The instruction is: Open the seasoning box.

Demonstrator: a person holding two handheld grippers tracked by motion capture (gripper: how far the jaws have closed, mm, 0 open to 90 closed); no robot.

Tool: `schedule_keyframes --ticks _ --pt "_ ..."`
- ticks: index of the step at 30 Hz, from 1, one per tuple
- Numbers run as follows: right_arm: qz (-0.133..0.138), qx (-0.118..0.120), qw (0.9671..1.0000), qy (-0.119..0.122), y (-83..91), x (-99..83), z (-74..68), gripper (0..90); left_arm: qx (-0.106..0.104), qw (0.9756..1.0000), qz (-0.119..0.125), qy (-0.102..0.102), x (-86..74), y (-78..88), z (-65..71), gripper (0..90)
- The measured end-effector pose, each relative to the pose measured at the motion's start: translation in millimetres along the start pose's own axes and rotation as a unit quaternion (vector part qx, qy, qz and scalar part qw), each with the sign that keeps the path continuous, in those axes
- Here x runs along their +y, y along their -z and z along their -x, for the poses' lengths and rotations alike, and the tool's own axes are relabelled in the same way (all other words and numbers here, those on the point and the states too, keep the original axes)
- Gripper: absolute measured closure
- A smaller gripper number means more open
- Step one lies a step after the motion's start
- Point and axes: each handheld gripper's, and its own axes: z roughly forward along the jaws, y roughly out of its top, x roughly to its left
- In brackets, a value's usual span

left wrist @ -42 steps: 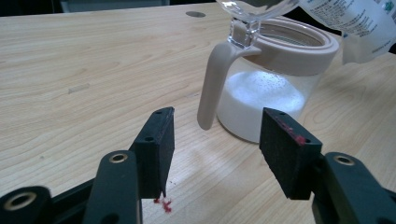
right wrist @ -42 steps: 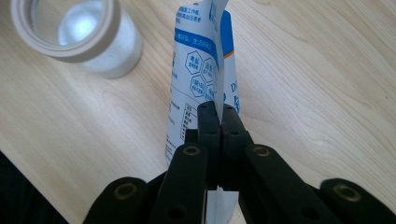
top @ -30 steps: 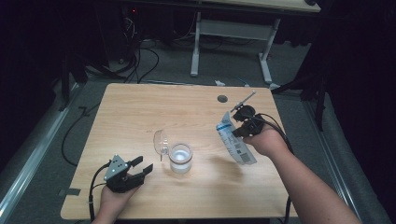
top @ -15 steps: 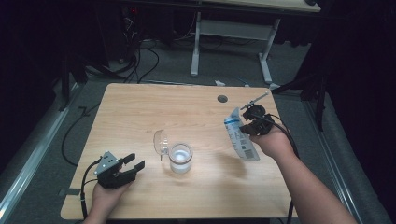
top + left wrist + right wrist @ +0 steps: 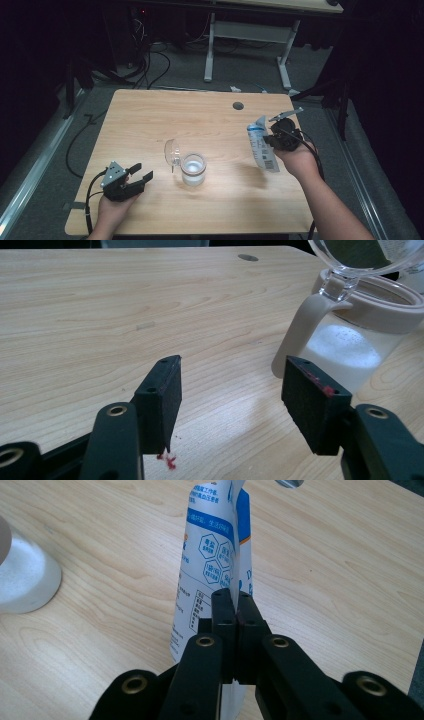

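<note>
While our right claw pinches the white and blue plastic pouch tight, the pouch hangs above the right side of the light wooden counter. Its long side runs up and down, a bit tilted. The clear glass jar with white powder stands in the middle, to the left of the pouch, with its round lid flipped up. Our left claw has just been opening and holds nothing. It sits just beside the jar, nearer than the right one.
</note>
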Motion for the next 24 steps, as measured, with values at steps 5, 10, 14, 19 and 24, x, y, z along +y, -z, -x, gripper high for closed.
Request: schedule_keyframes --ticks 5,10,14,19,24 --pt "0.019 -0.005 0.9998 -0.008 1.6 -10.3 4.6 89.8 0.01 0.9999 -0.011 -0.004 -1.0 -1.3 -3.8 40.7" --pt "0.045 -0.002 0.9989 -0.017 5.5 -19.0 7.4 89.8 0.017 0.9996 -0.022 -0.006 -1.9 -3.1 -4.4 39.9" --pt "0.065 -0.004 0.9978 -0.016 9.0 -24.0 6.4 89.8 0.017 0.9994 -0.03 -0.003 -2.6 -5.6 -4.5 39.7" --pt "0.095 -0.001 0.995 -0.028 11.1 -29.2 7.5 89.8 0.022 0.9989 -0.042 -0.001 -4.3 -8.1 -5.6 39.9" --pt "0.115 -0.005 0.9929 -0.027 9.4 -37.4 5.8 89.8 0.026 0.9988 -0.042 -0.003 -4.5 -7.5 -6.8 38.9"
